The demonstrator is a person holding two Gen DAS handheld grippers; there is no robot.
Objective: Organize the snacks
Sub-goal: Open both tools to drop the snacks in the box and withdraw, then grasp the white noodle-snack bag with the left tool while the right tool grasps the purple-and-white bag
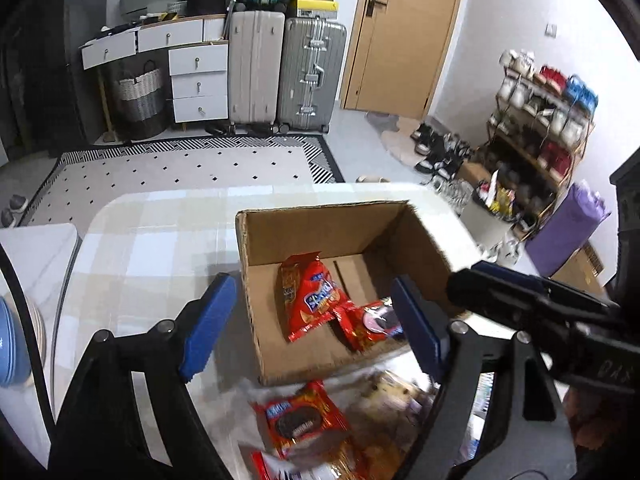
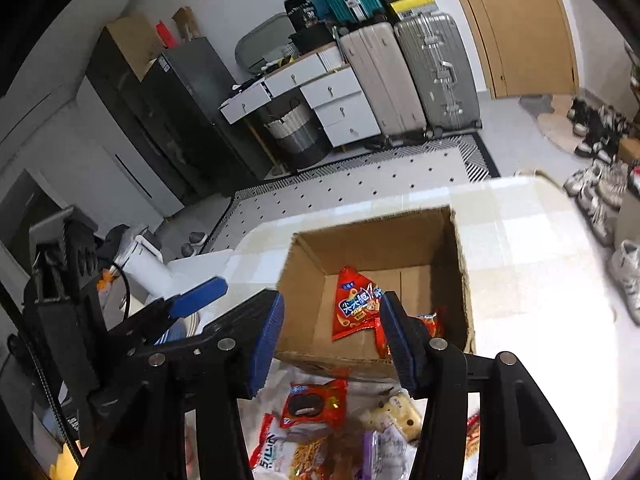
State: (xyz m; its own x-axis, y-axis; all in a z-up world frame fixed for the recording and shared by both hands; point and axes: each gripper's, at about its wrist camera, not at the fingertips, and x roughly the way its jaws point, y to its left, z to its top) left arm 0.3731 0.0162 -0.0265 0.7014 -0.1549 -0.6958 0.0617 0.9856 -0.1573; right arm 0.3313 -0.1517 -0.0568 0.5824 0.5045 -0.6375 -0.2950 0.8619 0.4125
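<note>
An open cardboard box [image 1: 320, 236] [image 2: 372, 248] stands on the checked tablecloth [image 1: 152, 256]. Inside lie a red chip packet [image 1: 308, 296] [image 2: 354, 304] and a second red packet [image 1: 370, 322]. In front of the box is a loose pile of snacks, with a red cookie packet [image 1: 302, 420] [image 2: 314, 402] on top. My left gripper [image 1: 312, 326] hovers over the box's near wall, open, with nothing between its blue pads. My right gripper [image 2: 332, 342] hangs above the pile and the box's near edge, open and empty. It also shows in the left wrist view as the right gripper [image 1: 496, 280].
Stacked blue bowls [image 1: 12, 344] sit at the table's left edge beside a white seat [image 1: 36, 248]. Beyond the table are a patterned rug [image 1: 180, 168], suitcases [image 1: 280, 72], white drawers [image 1: 196, 80], a wooden door [image 1: 404, 32] and a shoe rack [image 1: 540, 128].
</note>
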